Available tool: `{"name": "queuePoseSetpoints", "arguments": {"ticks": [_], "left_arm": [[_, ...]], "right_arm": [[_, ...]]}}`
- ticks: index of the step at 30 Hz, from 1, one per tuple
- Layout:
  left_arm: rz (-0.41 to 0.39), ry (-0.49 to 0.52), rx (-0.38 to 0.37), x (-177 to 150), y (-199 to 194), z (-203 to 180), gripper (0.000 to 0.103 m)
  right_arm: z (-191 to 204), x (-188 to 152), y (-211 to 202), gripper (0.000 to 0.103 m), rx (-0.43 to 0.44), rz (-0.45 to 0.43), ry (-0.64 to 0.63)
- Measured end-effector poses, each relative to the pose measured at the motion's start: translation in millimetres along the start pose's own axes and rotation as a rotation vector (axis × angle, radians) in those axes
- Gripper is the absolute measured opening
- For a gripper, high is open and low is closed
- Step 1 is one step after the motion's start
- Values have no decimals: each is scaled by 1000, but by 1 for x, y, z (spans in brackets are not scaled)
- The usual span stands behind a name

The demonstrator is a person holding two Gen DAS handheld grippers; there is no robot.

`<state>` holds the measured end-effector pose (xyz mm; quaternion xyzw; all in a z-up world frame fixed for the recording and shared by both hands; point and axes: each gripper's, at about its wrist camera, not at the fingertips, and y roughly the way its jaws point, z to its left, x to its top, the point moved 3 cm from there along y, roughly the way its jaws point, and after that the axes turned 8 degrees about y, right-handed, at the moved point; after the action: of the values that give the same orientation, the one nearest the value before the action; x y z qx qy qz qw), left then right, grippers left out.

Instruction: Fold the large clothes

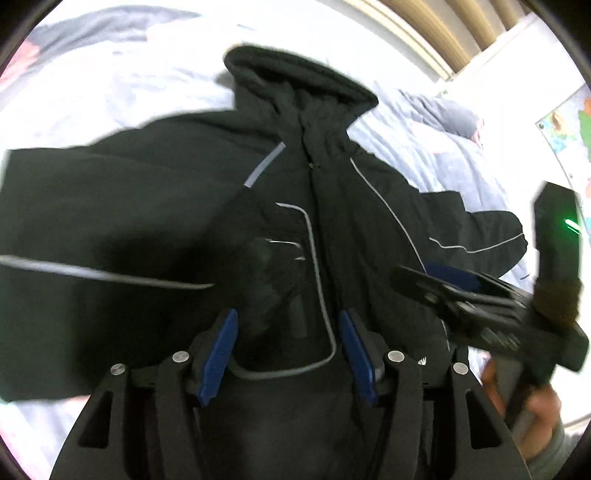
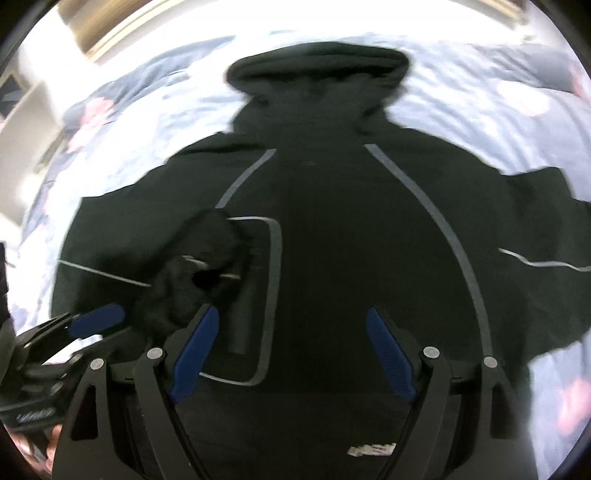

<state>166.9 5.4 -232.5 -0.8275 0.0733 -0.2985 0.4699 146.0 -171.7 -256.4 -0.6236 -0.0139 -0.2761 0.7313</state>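
Garment: black hooded jacket (image 2: 332, 229) with grey piping, lying front-up on the bed (image 1: 110, 85), hood (image 1: 299, 88) away from the operator, hem nearest.
Sleeve state: one sleeve (image 1: 92, 221) is folded in across the chest, its cuff (image 2: 199, 269) bunched beside the pocket outline; the other sleeve (image 2: 546, 236) lies spread to the side.
Left hand-held gripper (image 1: 288, 354): jaws apart, holding nothing, above the lower front.
Right hand-held gripper (image 2: 291, 354): jaws apart, empty, over the hem area.
Step in hand: judged early; sleeve folding, first side placed.
Next move: probably grasp the spread sleeve near its cuff and carry it inward across the body.
Surface: pale floral bedding, soft and wrinkled.
Room: wooden headboard slats (image 1: 436, 33), white wall, colourful map poster (image 1: 569, 140).
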Motion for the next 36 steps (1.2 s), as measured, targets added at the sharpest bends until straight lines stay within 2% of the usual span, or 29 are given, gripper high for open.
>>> {"name": "queuePoseSetpoints", "arguments": {"ticks": [5, 10, 12, 14, 17, 19, 21, 24, 26, 28, 29, 32, 36], "left_arm": [[-63, -75, 85, -13, -48, 30, 63], [-82, -163, 170, -18, -64, 68, 63], [-82, -186, 194, -18, -63, 78, 63], [-88, -193, 217, -15, -61, 85, 63], [-100, -176, 257, -10, -61, 88, 63], [-114, -150, 284, -2, -60, 87, 63], [-126, -127, 284, 6, -59, 83, 63], [-143, -105, 264, 20, -52, 76, 63], [-147, -88, 242, 29, -45, 70, 63], [-145, -74, 227, 36, -34, 65, 63], [-139, -63, 216, 40, -25, 62, 63], [-108, -42, 188, 47, 1, 57, 63], [7, -32, 220, 45, 48, 62, 63]], "right_arm": [[31, 8, 34, 86, 122, 79, 3], [47, 12, 71, 83, 202, 162, 69], [51, 12, 79, 70, 252, 180, 79], [55, 11, 79, 44, 260, 171, 55], [57, 12, 55, 29, 255, 101, 9], [53, 17, 28, 28, 248, 36, -9], [45, 23, 1, 27, 219, -27, -21], [17, 35, -40, 27, 104, -143, -30], [-7, 40, -54, 27, 37, -180, -15], [-33, 43, -61, 27, -65, -208, 1], [-46, 43, -59, 27, -104, -206, 12], [-80, 41, -39, 27, -148, -147, 81], [-117, 30, -1, 27, -198, -66, 147]]}}
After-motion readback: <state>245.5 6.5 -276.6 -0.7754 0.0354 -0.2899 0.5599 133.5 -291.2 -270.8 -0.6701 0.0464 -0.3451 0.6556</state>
